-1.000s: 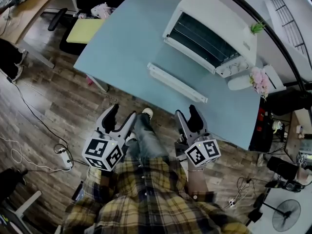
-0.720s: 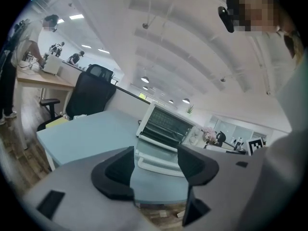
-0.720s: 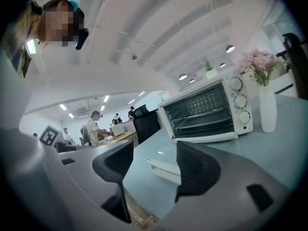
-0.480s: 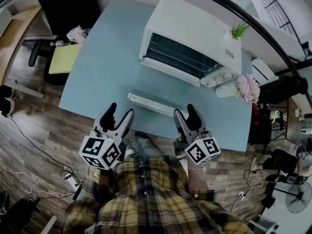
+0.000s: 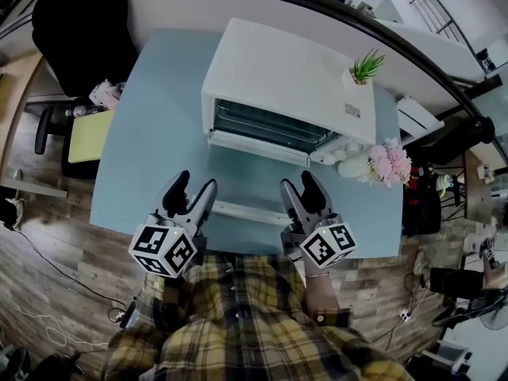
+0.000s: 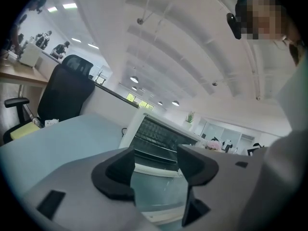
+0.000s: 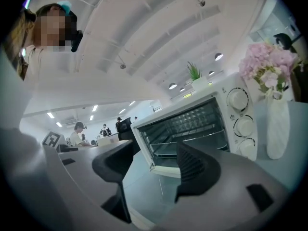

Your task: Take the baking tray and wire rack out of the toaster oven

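head view: white toaster oven (image 5: 290, 82) sits on a blue table (image 5: 151, 133), its door (image 5: 258, 177) dropped flat toward the person and lying between both grippers and the cavity. wire rack (image 5: 266, 125) shows inside the mouth. left gripper (image 5: 195, 183) and right gripper (image 5: 299, 182) hover near the door's front edge, apart from it. potted plant (image 5: 363, 66) on the oven top; a label (image 5: 349, 111) beside it, too small to read. pink flowers (image 5: 386, 163) in a vase (image 5: 349, 165) just beside the knob end. black chair (image 5: 83, 30) off the table's far left. left gripper view: jaws spread, nothing between. right gripper view: jaws spread and empty; rack on its rails, three knobs (image 7: 244, 125), baking tray not distinguishable in the dark cavity.
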Tool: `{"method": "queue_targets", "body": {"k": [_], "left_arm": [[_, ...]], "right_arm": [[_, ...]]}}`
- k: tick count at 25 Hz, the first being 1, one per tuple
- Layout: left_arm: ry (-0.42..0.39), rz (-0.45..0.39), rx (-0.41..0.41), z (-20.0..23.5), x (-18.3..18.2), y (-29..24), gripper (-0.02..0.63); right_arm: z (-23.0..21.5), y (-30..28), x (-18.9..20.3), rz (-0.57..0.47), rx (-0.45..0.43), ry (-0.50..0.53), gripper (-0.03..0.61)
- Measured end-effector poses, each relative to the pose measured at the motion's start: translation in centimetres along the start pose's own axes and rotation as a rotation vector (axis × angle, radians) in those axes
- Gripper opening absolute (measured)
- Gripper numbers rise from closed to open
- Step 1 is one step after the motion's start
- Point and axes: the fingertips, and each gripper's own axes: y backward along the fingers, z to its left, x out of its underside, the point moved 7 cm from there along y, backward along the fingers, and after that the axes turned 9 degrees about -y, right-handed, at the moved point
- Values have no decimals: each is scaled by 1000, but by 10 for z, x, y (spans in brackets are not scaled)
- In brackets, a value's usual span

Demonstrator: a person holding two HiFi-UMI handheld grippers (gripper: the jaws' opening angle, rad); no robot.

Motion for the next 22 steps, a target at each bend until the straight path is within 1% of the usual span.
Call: {"method": "queue_targets", "body": {"k": [6,11,16,22], "left_arm": [[15,32,58,6,-5,-25,267],[24,57,114,17,-14,-40,261],[57,77,160,24,-14,-53,255],[105,99,218,23,-9,-67,250]], "right_arm": [[-8,-5,-4,-9,51,-60,264],[-10,-12,-7,-41,100,-95,264],[-7,-20,-4,-59,110,-117,264],[-12,-26,5,-62,82,-213,264]]}}
